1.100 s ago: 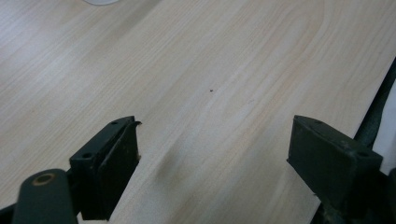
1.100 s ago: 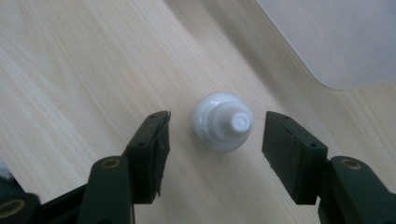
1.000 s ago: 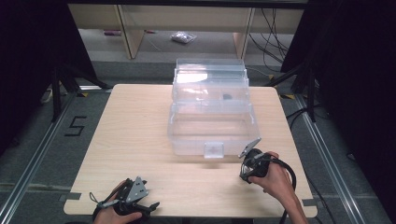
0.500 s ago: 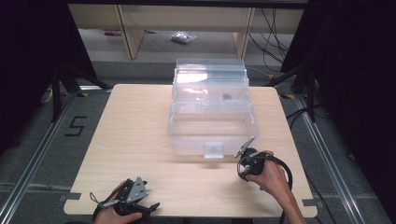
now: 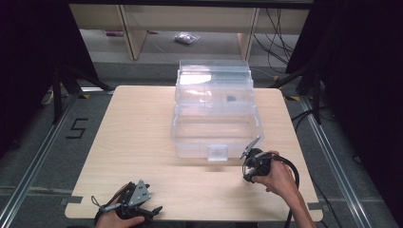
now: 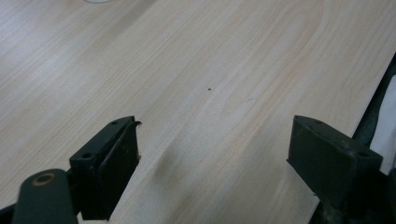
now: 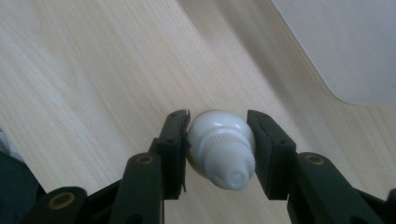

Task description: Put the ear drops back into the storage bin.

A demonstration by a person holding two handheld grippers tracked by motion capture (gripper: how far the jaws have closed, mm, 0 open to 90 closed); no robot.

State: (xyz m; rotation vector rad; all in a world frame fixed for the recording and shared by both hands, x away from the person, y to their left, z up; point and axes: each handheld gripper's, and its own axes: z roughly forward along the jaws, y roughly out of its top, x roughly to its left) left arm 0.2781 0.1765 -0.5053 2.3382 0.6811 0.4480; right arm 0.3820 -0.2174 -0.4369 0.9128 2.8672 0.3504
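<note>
In the right gripper view my right gripper (image 7: 219,140) is shut on a small white bulb-shaped object (image 7: 222,154) with a ribbed neck, both pads pressing its sides just above the wooden table (image 7: 93,70). From the high view the right gripper (image 5: 249,171) sits just right of the front of a clear plastic box (image 5: 216,128), near its front latch (image 5: 217,152). My left gripper (image 5: 142,209) rests at the table's front left edge. In the left gripper view the left gripper (image 6: 212,144) stands open, with bare wood between its jaws.
The clear box has a raised rear tier (image 5: 214,83) with a small dark item (image 5: 231,99) inside. A rounded corner of the box (image 7: 345,46) lies close ahead of the right gripper. Bare table (image 5: 138,137) spreads to the left. Shelving and cables stand beyond the far edge.
The right hand has shifted very slightly beside the box's front corner. The left hand has kept still.
</note>
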